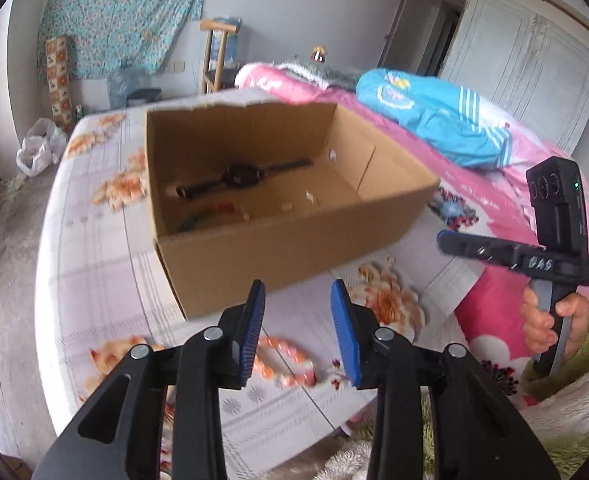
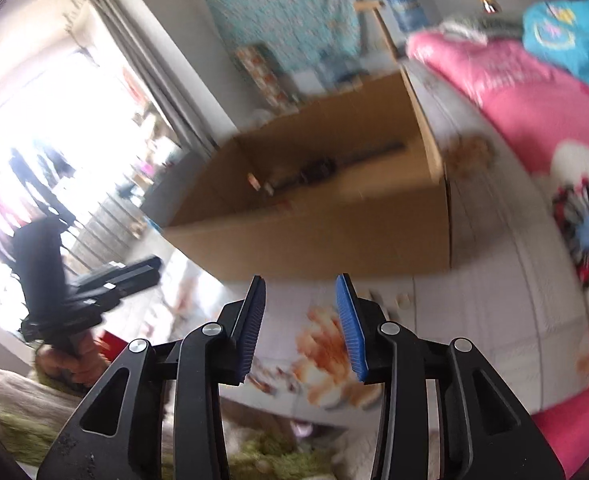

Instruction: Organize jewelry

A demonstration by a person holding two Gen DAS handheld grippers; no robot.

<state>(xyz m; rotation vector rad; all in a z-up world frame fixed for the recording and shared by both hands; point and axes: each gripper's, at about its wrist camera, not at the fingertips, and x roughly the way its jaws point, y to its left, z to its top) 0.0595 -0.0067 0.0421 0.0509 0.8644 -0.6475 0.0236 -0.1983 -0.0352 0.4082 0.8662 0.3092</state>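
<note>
An open cardboard box [image 1: 294,240] stands on a floral bed sheet. Inside lie a black wristwatch [image 1: 238,176], a green and red piece [image 1: 202,216] and several small pale bits. My left gripper [image 1: 298,292] is open and empty, just in front of the box's near wall. An orange and white beaded bracelet [image 1: 286,360] lies on the sheet below it. My right gripper [image 2: 300,288] is open and empty, in front of the box [image 2: 326,236]; it also shows in the left wrist view [image 1: 446,238]. The right wrist view is blurred. A small pale bit [image 2: 404,300] lies on the sheet.
A pink quilt [image 1: 494,208] and a blue garment [image 1: 446,120] lie right of the box. The bed's left edge [image 1: 42,240] drops to the floor. A green and white fleece [image 1: 554,400] covers the near side. A wardrobe [image 1: 526,60] stands at the back right.
</note>
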